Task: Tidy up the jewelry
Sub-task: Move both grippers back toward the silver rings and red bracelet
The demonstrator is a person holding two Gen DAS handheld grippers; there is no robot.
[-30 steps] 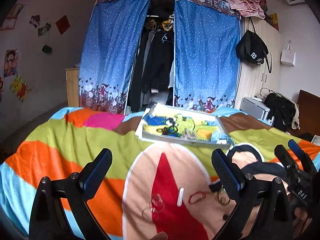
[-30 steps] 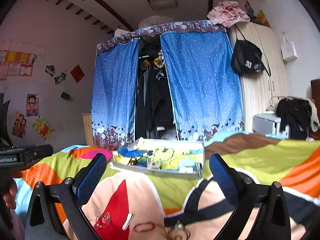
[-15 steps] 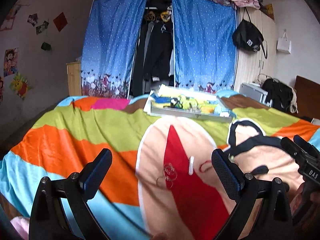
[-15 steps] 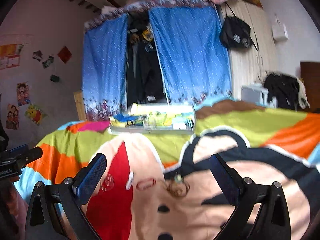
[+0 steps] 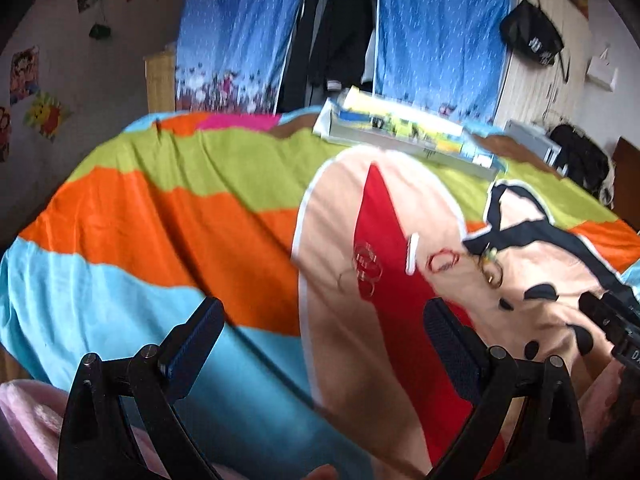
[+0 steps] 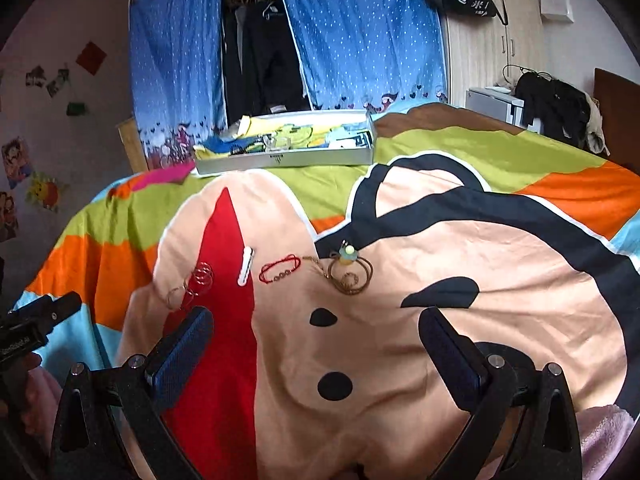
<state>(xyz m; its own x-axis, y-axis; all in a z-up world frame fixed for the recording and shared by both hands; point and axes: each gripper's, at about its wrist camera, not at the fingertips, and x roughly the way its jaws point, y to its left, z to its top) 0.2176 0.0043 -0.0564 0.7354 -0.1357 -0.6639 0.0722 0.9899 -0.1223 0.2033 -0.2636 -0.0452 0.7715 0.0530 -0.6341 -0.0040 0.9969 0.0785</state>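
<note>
Blue-padded fingers [image 6: 182, 354] of the right gripper [image 6: 316, 344] stand wide apart, gripping nothing; likewise the left gripper [image 5: 320, 340]. Just beyond the right fingertips lie thin rings [image 6: 198, 278], a white clip [image 6: 245, 266], a red bracelet [image 6: 280, 272] and a brown necklace [image 6: 350, 276]; farther off, the tray [image 6: 286, 158].

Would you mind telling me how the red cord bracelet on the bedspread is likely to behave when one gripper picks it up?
The red cord bracelet looks thin and lies in a loose, uneven loop, so it will probably sag limply. It seems light, so it may slide on the bedspread rather than resist a push. Lying flat on soft fabric, it may be hard to pinch cleanly.
</note>
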